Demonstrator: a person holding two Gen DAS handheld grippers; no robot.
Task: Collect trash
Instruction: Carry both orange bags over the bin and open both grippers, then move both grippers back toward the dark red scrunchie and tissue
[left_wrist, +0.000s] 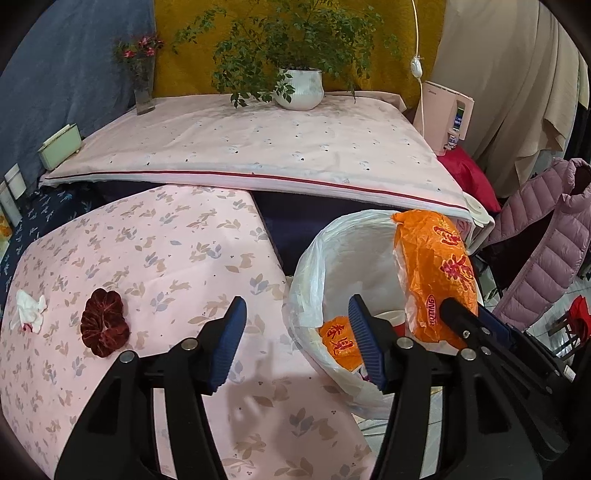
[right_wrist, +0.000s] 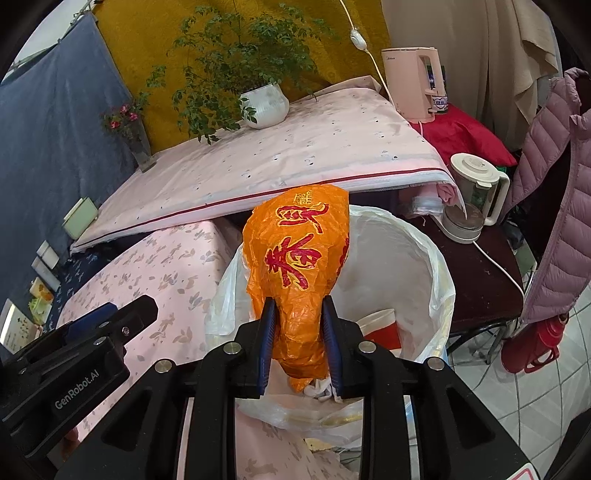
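An orange plastic bag (right_wrist: 295, 258) with red characters hangs over the bin lined with a white bag (right_wrist: 436, 258), and my right gripper (right_wrist: 298, 302) is shut on its lower part. In the left wrist view the same orange bag (left_wrist: 439, 269) stands above the bin's rim (left_wrist: 332, 236), held by the right gripper (left_wrist: 469, 314). My left gripper (left_wrist: 297, 306) is open with nothing between its fingers, at the bin's left edge over the pink floral table (left_wrist: 166, 258). Inside the bin lie a small orange wrapper (left_wrist: 340, 341) and a red-and-white cup (right_wrist: 380, 328). A crumpled white tissue (left_wrist: 27, 310) lies on the table's left.
A dark red scrunchie (left_wrist: 104, 323) lies beside the tissue. Behind is a higher covered table with a potted plant (left_wrist: 299, 88), a flower vase (left_wrist: 142, 92) and a green box (left_wrist: 59, 149). A kettle (right_wrist: 472, 199), a puffer jacket (right_wrist: 554, 206) and a red flask (right_wrist: 535, 347) stand right.
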